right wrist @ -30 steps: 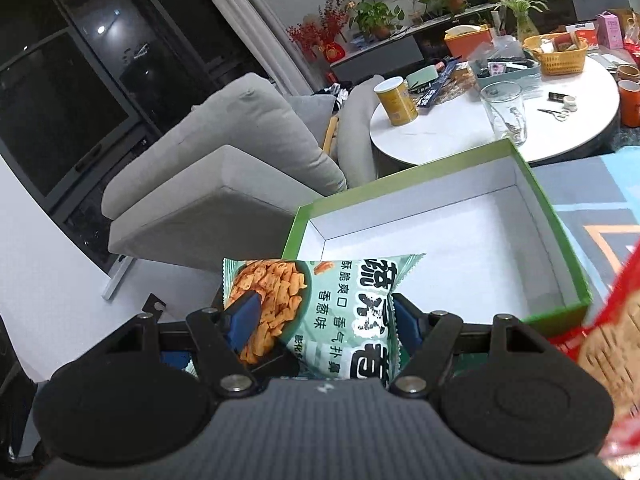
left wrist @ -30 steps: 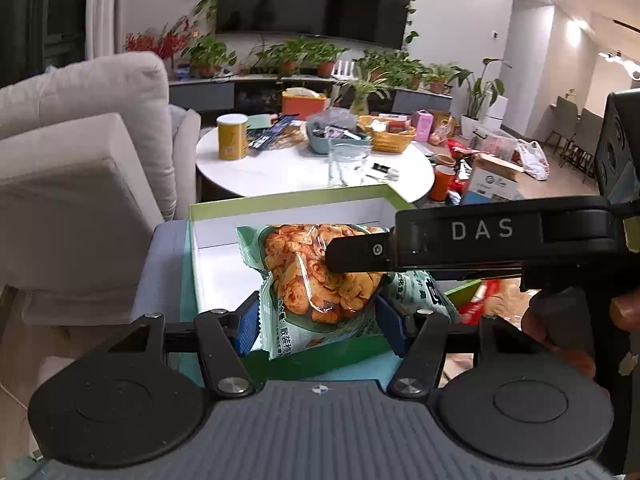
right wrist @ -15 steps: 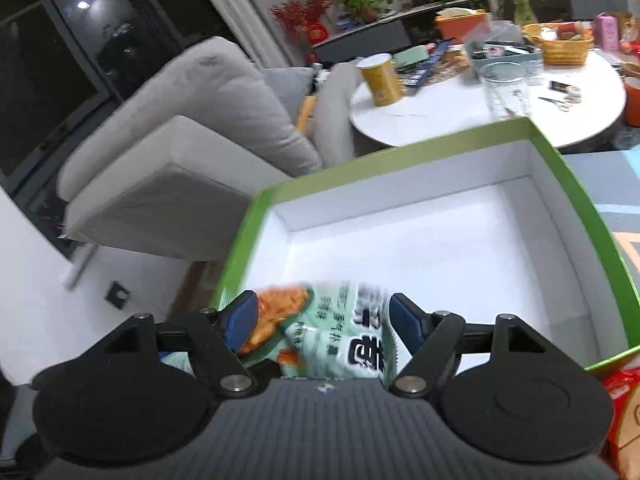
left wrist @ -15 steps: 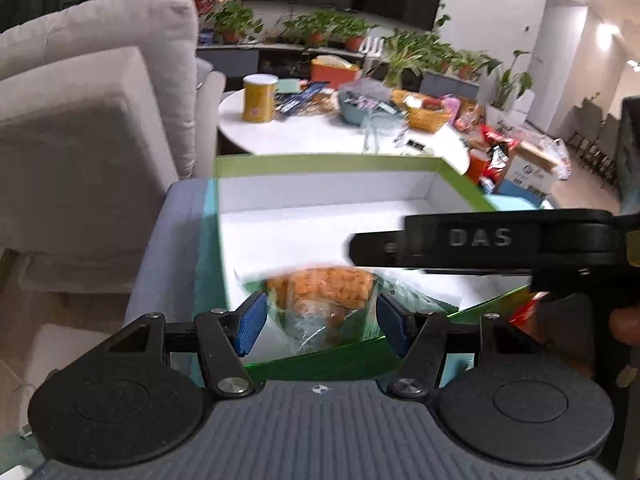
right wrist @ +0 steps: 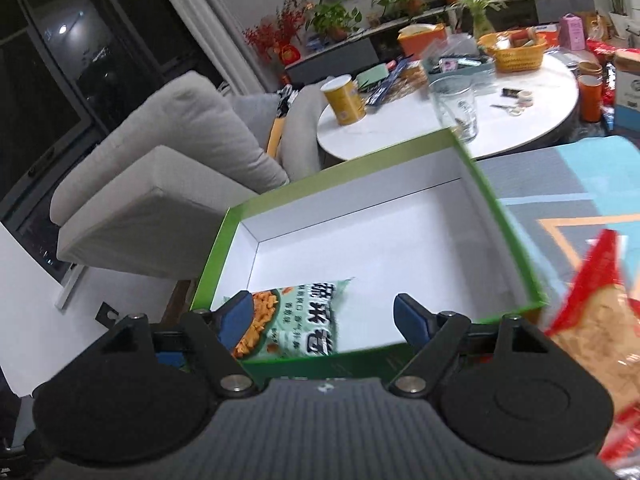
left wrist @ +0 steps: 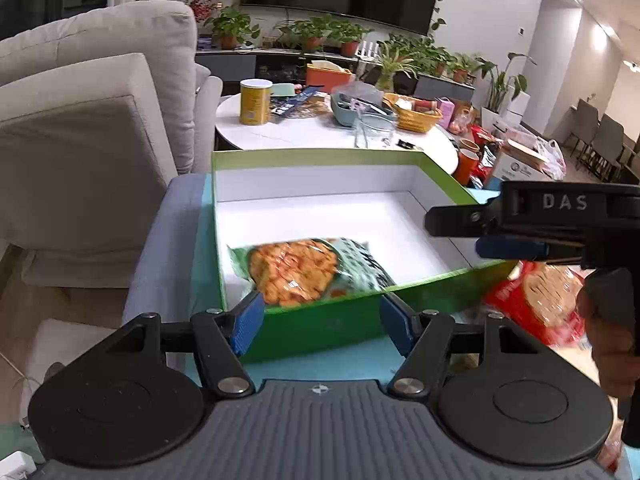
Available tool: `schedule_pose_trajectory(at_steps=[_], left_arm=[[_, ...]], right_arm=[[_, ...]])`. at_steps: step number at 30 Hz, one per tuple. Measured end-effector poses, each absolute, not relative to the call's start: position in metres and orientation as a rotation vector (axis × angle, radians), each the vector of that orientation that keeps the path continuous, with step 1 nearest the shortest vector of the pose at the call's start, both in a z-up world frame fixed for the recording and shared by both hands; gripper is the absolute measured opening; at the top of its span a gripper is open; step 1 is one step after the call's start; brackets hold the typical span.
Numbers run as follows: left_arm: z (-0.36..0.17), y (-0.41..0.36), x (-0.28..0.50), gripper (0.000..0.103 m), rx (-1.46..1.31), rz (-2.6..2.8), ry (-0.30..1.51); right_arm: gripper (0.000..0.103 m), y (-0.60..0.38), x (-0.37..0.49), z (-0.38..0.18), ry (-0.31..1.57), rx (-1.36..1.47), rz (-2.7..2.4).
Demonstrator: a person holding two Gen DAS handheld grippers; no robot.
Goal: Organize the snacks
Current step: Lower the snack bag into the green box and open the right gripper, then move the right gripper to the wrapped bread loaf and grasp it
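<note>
Nearest the camera, the left gripper (left wrist: 322,320) has its blue pads spread and widening, nothing pinched between them. Just past it, the green snack bag (left wrist: 308,270) lies flat in the near left corner of the green box (left wrist: 320,156), printed with orange crackers and dark lettering on pale green. The right gripper (right wrist: 324,318) hangs over the box's near edge, jaws apart and empty. A red snack bag (right wrist: 600,320) lies blurred beside the box, with the round white table (right wrist: 520,120) beyond
</note>
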State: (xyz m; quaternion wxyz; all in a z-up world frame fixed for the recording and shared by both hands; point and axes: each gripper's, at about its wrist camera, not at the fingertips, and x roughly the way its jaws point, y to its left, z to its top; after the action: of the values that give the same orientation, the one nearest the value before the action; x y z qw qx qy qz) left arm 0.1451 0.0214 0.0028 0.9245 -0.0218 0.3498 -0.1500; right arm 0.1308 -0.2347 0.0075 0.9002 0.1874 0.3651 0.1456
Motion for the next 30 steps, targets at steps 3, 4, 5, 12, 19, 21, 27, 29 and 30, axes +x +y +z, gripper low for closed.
schedule_pose_trajectory(at_steps=[3, 4, 5, 12, 19, 21, 27, 29, 30], left_arm=[[0.007, 0.015, 0.132, 0.061, -0.036, -0.322, 0.714], [0.008, 0.014, 0.128, 0.062, -0.034, -0.326, 0.713], [0.009, 0.012, 0.123, 0.062, -0.030, -0.332, 0.712], [0.010, -0.004, 0.090, 0.062, -0.006, -0.359, 0.719], [0.008, -0.022, 0.063, 0.063, 0.006, -0.404, 0.732], [0.007, -0.028, 0.057, 0.063, 0.007, -0.416, 0.738], [0.007, -0.045, 0.045, 0.063, 0.035, -0.461, 0.743], [0.007, -0.052, 0.044, 0.063, 0.034, -0.478, 0.744], [0.008, -0.056, 0.043, 0.063, 0.033, -0.488, 0.744]], right_arm=[[0.073, -0.249, 0.117, 0.008, 0.749, 0.385, 0.268], [0.073, -0.256, 0.111, 0.007, 0.749, 0.385, 0.250], [0.073, -0.261, 0.107, 0.006, 0.750, 0.389, 0.236], [0.073, -0.298, 0.067, -0.007, 0.775, 0.430, 0.147], [0.073, -0.321, 0.039, -0.014, 0.786, 0.464, 0.084], [0.073, -0.323, 0.034, -0.016, 0.787, 0.465, 0.077], [0.073, -0.336, 0.013, -0.019, 0.782, 0.510, 0.051], [0.073, -0.336, 0.008, -0.020, 0.793, 0.517, 0.065], [0.073, -0.333, 0.006, -0.021, 0.797, 0.509, 0.074]])
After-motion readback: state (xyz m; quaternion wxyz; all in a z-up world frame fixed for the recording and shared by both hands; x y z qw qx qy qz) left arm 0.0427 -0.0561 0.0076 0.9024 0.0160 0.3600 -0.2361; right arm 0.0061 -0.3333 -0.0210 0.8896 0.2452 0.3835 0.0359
